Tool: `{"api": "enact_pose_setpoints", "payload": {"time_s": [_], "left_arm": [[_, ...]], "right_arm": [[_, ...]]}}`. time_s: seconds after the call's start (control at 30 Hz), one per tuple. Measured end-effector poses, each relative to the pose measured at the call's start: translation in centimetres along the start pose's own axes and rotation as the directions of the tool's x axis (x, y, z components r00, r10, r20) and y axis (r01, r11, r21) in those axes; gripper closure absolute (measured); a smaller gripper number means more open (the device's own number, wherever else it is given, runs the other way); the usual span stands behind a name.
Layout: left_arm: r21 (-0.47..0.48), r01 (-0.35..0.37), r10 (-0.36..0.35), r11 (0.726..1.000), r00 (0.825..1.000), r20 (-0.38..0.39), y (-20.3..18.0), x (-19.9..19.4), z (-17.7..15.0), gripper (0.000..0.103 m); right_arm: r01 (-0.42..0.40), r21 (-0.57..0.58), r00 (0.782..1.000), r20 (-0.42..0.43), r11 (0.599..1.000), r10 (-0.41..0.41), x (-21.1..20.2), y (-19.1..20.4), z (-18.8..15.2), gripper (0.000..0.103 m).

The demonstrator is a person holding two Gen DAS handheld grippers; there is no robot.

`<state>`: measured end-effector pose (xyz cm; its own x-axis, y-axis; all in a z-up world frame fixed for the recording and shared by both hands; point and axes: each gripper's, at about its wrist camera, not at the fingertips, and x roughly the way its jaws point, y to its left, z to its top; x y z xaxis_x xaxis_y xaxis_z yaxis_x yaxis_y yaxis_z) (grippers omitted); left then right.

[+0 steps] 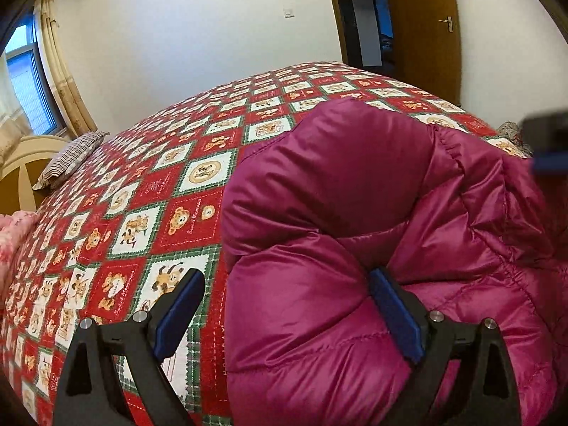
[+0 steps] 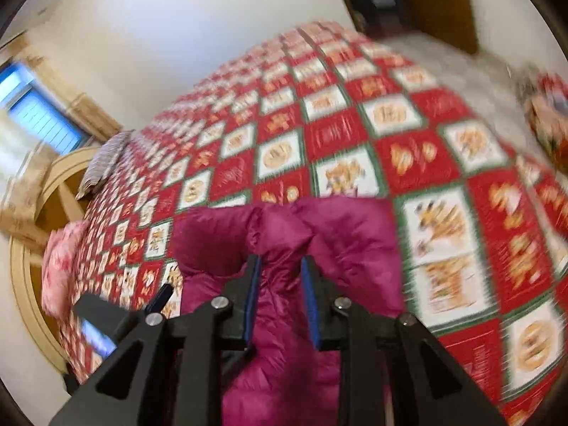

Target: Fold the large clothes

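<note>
**Magenta padded jacket, bunched on the bed between our two claws**

The magenta quilted down jacket [image 1: 355,220], shiny and thickly padded, lies heaped on the bed's near edge, and we judge the fold only partly made. Going left to right, our left claw [image 1: 287,316] comes first: its jaws stand wide apart, the left blue pad [image 1: 179,316] over bare cover and the right blue pad on the jacket. A fat roll of the jacket's left edge sits between them, but we cannot see both pads pressing, so we read it as not gripped. The bulk of the jacket lies ahead and to the right of this claw, its long axis running away from us toward the far right.

Our right claw [image 2: 280,301] stands with jaws only narrowly apart, a ridge of the jacket in the gap. That view is blurred, so we cannot tell whether the pads pinch the cloth. The left claw looks nearer to the loose rolled edge, so we judge the coming move to be its to make.

The surface is a red, white and green checked bed cover [image 1: 149,195] printed with teddy bears, soft and yielding. A striped pillow [image 1: 71,159] lies at the left, with a window [image 1: 25,81] and beige curtain beyond, a white wall, and a brown wooden door [image 1: 426,32] at the right.
</note>
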<state>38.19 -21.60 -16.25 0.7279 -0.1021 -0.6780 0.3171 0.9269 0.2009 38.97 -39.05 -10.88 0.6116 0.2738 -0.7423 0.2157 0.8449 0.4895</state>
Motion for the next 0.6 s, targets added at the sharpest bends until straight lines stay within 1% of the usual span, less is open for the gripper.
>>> {"api": "enact_pose_setpoints", "payload": {"time_s": [0.07, 0.1, 0.13, 0.2, 0.3, 0.4, 0.53, 0.6], "left_arm": [[-0.007, 0.009, -0.009, 1.0, 1.0, -0.003, 0.2, 0.1, -0.1, 0.008], [-0.011, 0.014, -0.014, 1.0, 1.0, -0.004, 0.3, 0.2, -0.1, 0.008], [-0.015, 0.02, -0.02, 1.0, 1.0, -0.005, 0.4, 0.2, -0.1, 0.008], [-0.024, 0.033, -0.033, 0.999, 0.999, -0.011, 0.6, 0.4, 0.0, 0.008], [-0.041, 0.057, -0.058, 0.998, 0.998, -0.024, 0.8, 0.7, 0.1, 0.008], [-0.058, 0.077, -0.079, 0.995, 0.996, -0.038, 1.0, 0.9, 0.2, 0.008], [-0.082, 0.106, -0.111, 0.991, 0.992, -0.062, 1.3, 1.4, 0.5, 0.008], [-0.09, 0.117, -0.123, 0.989, 0.99, -0.071, 1.4, 1.6, 0.6, 0.008]], "right_arm": [[0.133, 0.018, 0.991, -0.009, 0.991, -0.133, 2.3, -0.7, -0.3, 0.078], [0.165, 0.021, 0.986, -0.01, 0.986, -0.165, 2.8, -1.0, -0.6, 0.082], [0.188, 0.027, 0.982, -0.011, 0.982, -0.188, 3.7, -1.7, -1.0, 0.084], [0.194, 0.02, 0.981, -0.004, 0.981, -0.194, 4.5, -2.5, -1.7, 0.084], [0.225, -0.025, 0.974, 0.026, 0.974, -0.225, 5.2, -2.6, -2.0, 0.087], [0.243, -0.046, 0.97, 0.042, 0.969, -0.241, 6.1, -2.9, -2.2, 0.088], [0.3, -0.111, 0.953, 0.079, 0.948, -0.292, 7.5, -2.3, -2.4, 0.088], [0.309, -0.126, 0.95, 0.089, 0.942, -0.3, 7.5, -2.1, -2.4, 0.088]]}}
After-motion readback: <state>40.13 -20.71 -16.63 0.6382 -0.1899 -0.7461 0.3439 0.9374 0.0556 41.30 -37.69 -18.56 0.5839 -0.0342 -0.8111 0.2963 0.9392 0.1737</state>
